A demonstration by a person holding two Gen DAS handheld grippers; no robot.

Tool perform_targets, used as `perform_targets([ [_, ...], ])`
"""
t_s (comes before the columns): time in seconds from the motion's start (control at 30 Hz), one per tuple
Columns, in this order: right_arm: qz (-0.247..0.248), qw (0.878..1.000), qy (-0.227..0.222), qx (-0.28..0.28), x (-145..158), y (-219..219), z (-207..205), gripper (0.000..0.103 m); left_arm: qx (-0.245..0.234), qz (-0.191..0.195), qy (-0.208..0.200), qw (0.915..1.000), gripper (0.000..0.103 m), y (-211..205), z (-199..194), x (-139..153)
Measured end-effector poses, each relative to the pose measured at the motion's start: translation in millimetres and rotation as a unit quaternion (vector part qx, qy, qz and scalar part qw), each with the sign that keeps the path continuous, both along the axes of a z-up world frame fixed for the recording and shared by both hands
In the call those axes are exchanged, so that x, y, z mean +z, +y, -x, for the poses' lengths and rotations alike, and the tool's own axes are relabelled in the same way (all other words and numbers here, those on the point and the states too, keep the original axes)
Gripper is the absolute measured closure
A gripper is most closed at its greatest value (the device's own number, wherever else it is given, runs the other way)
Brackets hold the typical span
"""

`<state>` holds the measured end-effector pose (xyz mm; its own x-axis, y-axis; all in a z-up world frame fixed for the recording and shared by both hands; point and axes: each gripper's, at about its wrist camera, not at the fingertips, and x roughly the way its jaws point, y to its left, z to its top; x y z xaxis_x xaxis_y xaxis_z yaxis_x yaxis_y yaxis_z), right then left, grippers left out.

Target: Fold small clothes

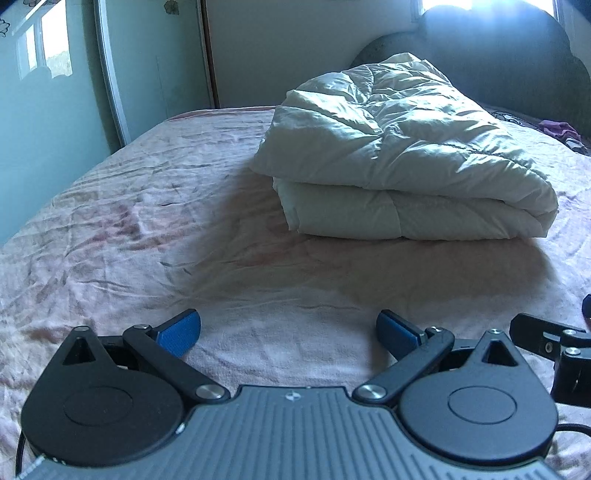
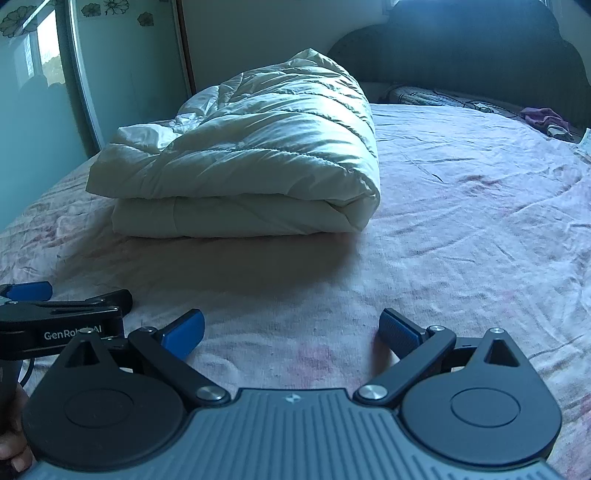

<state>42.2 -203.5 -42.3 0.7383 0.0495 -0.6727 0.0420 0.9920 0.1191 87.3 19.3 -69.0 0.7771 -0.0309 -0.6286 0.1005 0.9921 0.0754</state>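
Your left gripper (image 1: 288, 334) and right gripper (image 2: 291, 332) hover spread wide and empty, since the only small garment (image 2: 545, 118) lies far off at two o'clock, beyond the folded duvet (image 2: 243, 162).

Dim, bluish room. Daylight glares through the window (image 1: 447, 4) above the headboard (image 1: 517, 55), blowing out there. The duvet (image 1: 399, 147) catches sheen on top and throws a soft shadow toward the camera across the bed (image 1: 147, 221). Fisheye bends the edges; focus is slightly soft.

A pink-sheeted bed (image 1: 147, 221) is backed by a dark scalloped headboard (image 2: 480, 48); pale green walls (image 1: 44, 122) are lit by window glare.
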Motion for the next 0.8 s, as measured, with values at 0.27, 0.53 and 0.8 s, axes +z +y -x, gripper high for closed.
perform_targets([
  [0.27, -0.001, 1.0, -0.002, -0.002, 0.1, 0.6, 0.5, 0.001, -0.003, 0.002, -0.005, 1.0, 0.0, 0.8, 3.3, -0.4],
  [0.53, -0.012, 1.0, -0.008, -0.005, -1.0, -3.4, -1.8, 0.001, -0.002, 0.009, -0.006, 0.9999, 0.0, 2.3, 4.0, -1.1],
  [0.8, -0.003, 1.0, -0.011, 0.004, -1.3, 0.7, -3.4, 0.001, -0.001, 0.012, -0.006, 0.9999, 0.0, 2.1, 3.8, -1.8],
])
